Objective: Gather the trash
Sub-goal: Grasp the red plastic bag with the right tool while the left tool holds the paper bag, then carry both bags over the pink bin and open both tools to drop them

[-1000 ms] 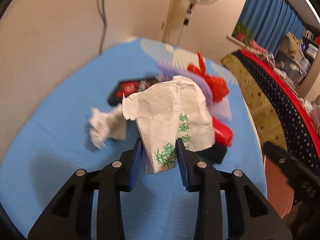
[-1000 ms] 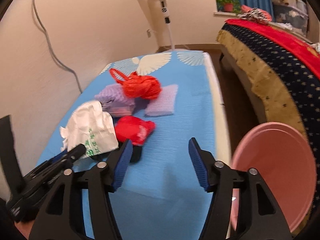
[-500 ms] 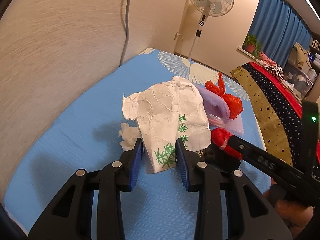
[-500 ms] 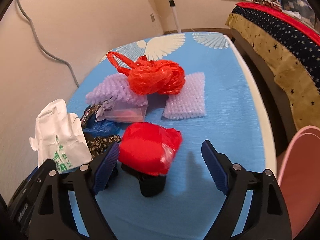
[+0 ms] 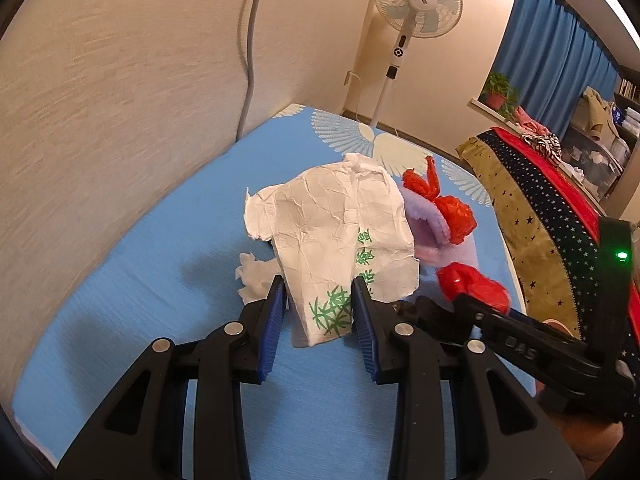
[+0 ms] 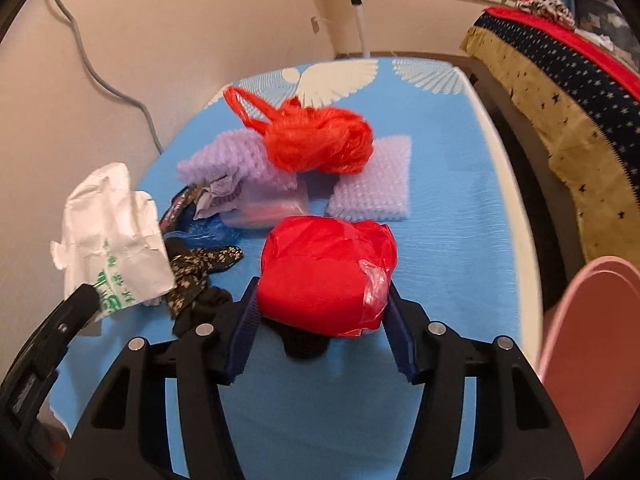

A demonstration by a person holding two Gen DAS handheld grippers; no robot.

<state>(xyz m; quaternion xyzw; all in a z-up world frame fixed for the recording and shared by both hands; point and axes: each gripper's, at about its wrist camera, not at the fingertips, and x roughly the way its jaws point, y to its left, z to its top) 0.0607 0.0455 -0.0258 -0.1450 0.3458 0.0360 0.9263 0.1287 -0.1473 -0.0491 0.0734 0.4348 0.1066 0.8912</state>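
Observation:
My left gripper [image 5: 319, 298] is shut on a crumpled white paper bag with green print [image 5: 336, 232] and holds it above the blue table [image 5: 160, 272]; the bag also shows in the right wrist view [image 6: 112, 240]. My right gripper [image 6: 320, 304] is open, its jaws on either side of a red plastic-wrapped bundle [image 6: 326, 274] that rests on a black object; the jaws sit close to the bundle's sides. The bundle also shows in the left wrist view [image 5: 474, 286].
A crumpled red bag [image 6: 320, 140], purple bubble wrap [image 6: 372, 184], a clear packet, blue plastic and dark patterned wrappers [image 6: 200, 264] lie on the table. A white tissue [image 5: 254, 276] lies left. A pink bin [image 6: 592, 360] stands off the right edge. A bed lies beyond.
My right gripper has moved forward until its jaws flank the red bundle. My left gripper still holds the white bag and has swung a little to face the far wall.

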